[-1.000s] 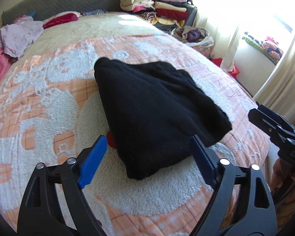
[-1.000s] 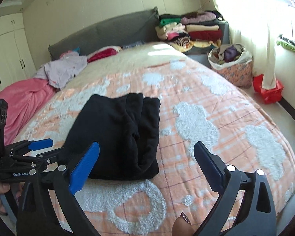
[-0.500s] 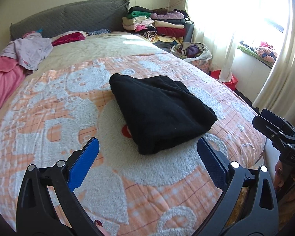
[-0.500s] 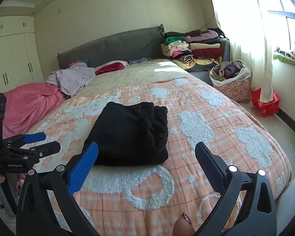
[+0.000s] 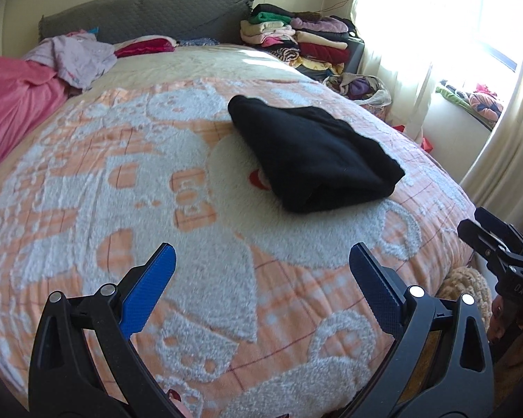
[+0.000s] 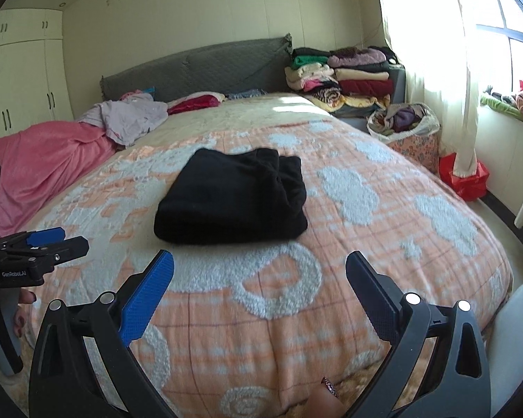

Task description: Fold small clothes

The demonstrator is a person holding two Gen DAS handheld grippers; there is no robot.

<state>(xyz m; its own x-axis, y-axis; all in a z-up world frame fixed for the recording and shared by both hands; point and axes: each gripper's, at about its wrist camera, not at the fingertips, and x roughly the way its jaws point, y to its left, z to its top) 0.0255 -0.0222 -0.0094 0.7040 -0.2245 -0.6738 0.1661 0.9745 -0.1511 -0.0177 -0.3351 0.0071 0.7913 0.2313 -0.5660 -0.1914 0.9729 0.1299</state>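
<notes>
**Now a folded black garment lies alone on the quilt, both tongs empty**

Squarely on the orange-and-white quilt (image 6: 383,230) sits the black garment (image 6: 232,200), folded into a thick, compact bundle; in the right wrist view its folded edge faces the camera and softer bunched layers show along its right side; in the left wrist view the same garment (image 5: 313,160) lies up and to the right of centre, one rounded corner pointing toward the headboard (image 5: 146,22). Neither tool touches it; both are well apart from the bundle, near the foot of the bed.

The left gripper (image 5: 261,271) has its jaws spread wide, having just finished opening, with only quilt showing between the blue pads (image 5: 146,296); nothing is held. The right gripper (image 6: 259,273) likewise stands with jaws wide apart and nothing between them; a fingertip with a painted nail (image 6: 326,400) shows at the bottom edge below it. From the right wrist view the left tool appears at the far left, held by a hand (image 6: 3,310); from the left wrist view the right tool appears at the far right edge.

Further off, a pink blanket (image 6: 42,163) and a pale lilac garment (image 6: 129,118) lie along the left side of the bed; a stack of folded clothes (image 6: 341,76) rises beside the headboard; a basket of laundry (image 6: 406,127) stands on the floor by the curtain (image 6: 436,69).
</notes>
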